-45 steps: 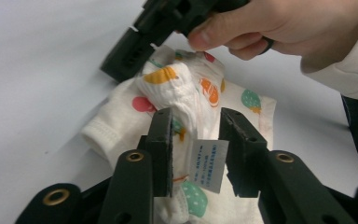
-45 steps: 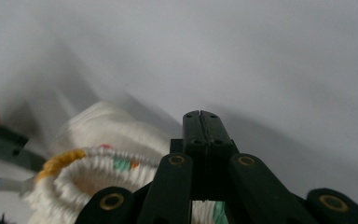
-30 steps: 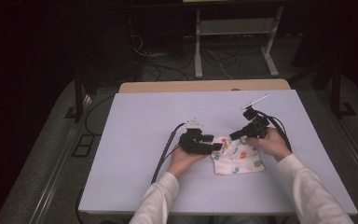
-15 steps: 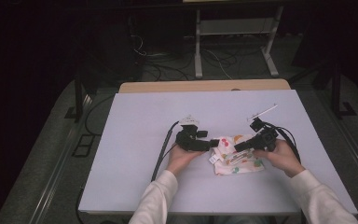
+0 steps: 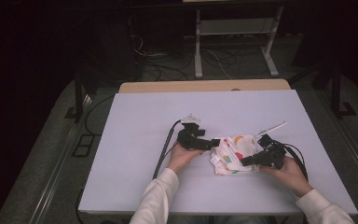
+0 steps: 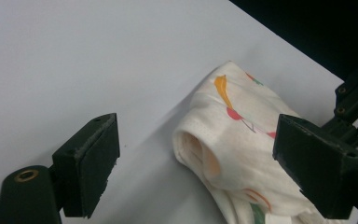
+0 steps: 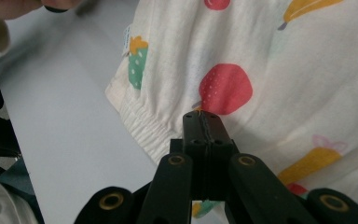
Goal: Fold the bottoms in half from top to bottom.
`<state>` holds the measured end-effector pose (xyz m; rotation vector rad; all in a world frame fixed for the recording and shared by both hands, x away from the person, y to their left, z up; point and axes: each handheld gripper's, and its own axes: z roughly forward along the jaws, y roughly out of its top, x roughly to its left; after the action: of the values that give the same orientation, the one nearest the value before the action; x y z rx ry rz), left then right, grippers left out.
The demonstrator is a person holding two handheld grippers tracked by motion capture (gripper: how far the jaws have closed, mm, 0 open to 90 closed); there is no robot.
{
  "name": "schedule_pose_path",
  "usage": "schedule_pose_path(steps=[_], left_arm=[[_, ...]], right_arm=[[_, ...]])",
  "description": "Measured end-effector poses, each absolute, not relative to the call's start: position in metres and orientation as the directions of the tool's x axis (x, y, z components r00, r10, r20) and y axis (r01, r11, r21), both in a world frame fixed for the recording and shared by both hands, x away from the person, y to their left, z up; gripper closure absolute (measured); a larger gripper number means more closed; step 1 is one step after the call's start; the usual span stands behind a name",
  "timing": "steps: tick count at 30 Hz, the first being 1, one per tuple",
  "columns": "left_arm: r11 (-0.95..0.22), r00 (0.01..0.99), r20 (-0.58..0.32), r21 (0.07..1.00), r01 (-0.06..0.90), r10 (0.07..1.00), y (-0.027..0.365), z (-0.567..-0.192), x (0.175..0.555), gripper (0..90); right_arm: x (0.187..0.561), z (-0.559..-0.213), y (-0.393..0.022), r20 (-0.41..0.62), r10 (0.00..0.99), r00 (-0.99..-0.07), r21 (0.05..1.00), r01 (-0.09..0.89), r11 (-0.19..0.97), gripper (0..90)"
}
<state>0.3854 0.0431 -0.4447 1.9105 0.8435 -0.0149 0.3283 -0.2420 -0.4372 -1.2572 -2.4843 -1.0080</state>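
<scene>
Item: fruit-print cloth, folded, on white table between grippers. L gripper: jaws just opened wide, nothing gripped, cloth fold between them. R gripper: jaws closed, tips over cloth, w/ no fabric visibly pinched. Advice: press flat, keep fold edges aligned.
</scene>
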Motion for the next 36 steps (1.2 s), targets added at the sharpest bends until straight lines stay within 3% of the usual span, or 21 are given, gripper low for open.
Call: schedule_pose_path(steps=[13,18,23,29,36], left_arm=[[-0.257,0.752,-0.369,0.780,0.570,0.547,0.036,-0.441,0.394,11.7],[-0.266,0.751,-0.367,0.775,0.573,0.550,0.036,-0.441,0.394,8.7],[-0.292,0.751,-0.360,0.761,0.580,0.554,0.037,-0.438,0.397,3.9],[-0.307,0.764,-0.345,0.765,0.566,0.546,0.036,-0.431,0.400,1.7],[-0.349,0.778,-0.318,0.757,0.552,0.542,0.036,-0.421,0.404,0.0]], right_arm=[[0.316,-0.440,-0.242,0.400,0.623,-0.672,0.503,0.729,0.464,85.3],[0.312,-0.435,-0.242,0.382,0.609,-0.695,0.545,0.701,0.459,67.9],[0.313,-0.428,-0.246,0.369,0.629,-0.684,0.582,0.698,0.418,40.1],[0.322,-0.421,-0.254,0.366,0.648,-0.668,0.612,0.697,0.373,17.7],[0.337,-0.409,-0.260,0.328,0.677,-0.659,0.639,0.682,0.355,1.0]])
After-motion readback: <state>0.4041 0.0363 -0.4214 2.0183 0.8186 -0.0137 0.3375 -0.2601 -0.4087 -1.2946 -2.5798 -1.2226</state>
